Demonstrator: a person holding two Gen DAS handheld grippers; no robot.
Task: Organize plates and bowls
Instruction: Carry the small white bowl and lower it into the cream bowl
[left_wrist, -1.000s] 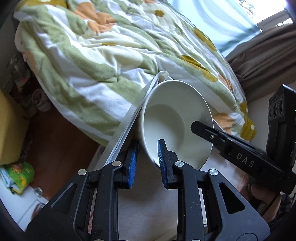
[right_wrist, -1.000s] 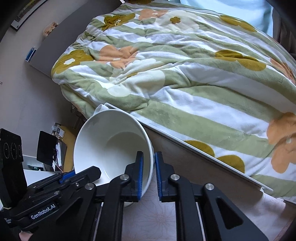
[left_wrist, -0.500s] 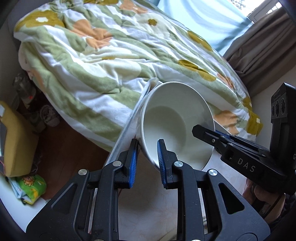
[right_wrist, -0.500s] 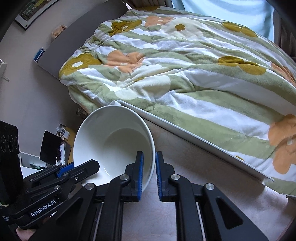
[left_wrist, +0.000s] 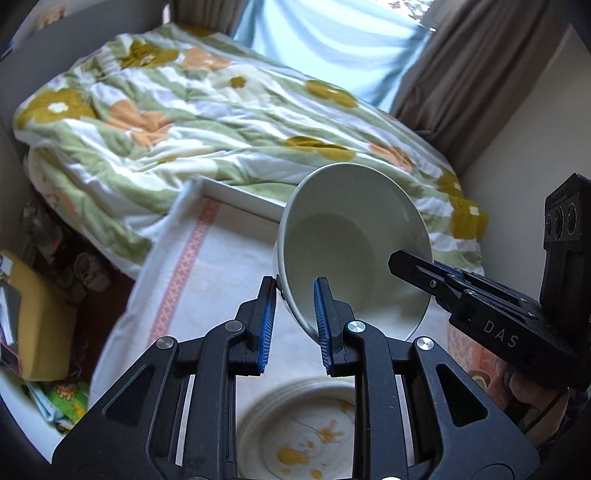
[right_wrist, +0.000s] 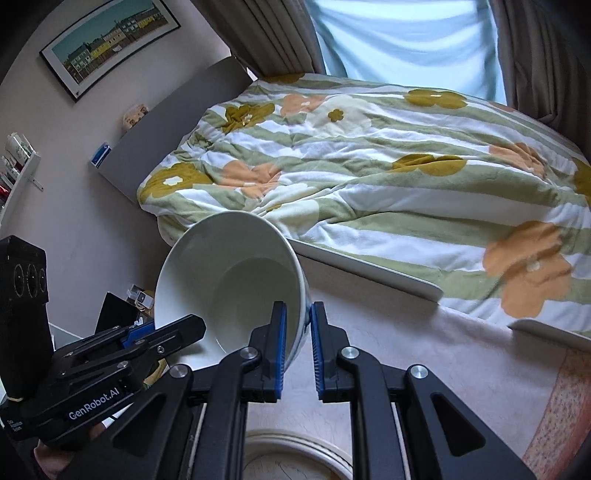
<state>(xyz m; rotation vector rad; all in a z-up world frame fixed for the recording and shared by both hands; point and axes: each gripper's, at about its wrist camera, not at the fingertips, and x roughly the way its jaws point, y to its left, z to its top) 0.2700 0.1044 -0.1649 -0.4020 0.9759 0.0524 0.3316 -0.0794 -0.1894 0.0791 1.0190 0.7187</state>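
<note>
I have the deep white ceramic bowl (left_wrist: 354, 251) pinched by its rim on two sides: my left tool (left_wrist: 293, 321) is clamped on the near rim at the centre of the left wrist frame, and my right tool (right_wrist: 297, 339) grips the opposite rim, one pad inside and one outside. The bowl hangs tilted, mouth toward the cameras, above the pale cloth-covered worktop (left_wrist: 229, 266), with the stack of cream plates with orange flower prints (left_wrist: 306, 432) at the lower centre of the frame, beneath it. The risk I see is the glazed rim sliding between narrow pads if my two hands drift apart or twist unevenly; the bowl could then drop onto the plates and chip them. Lowering it at this tilt could also strike the stack edge-first. The green-striped floral quilt (left_wrist: 221, 122) fills the upper frame.
</note>
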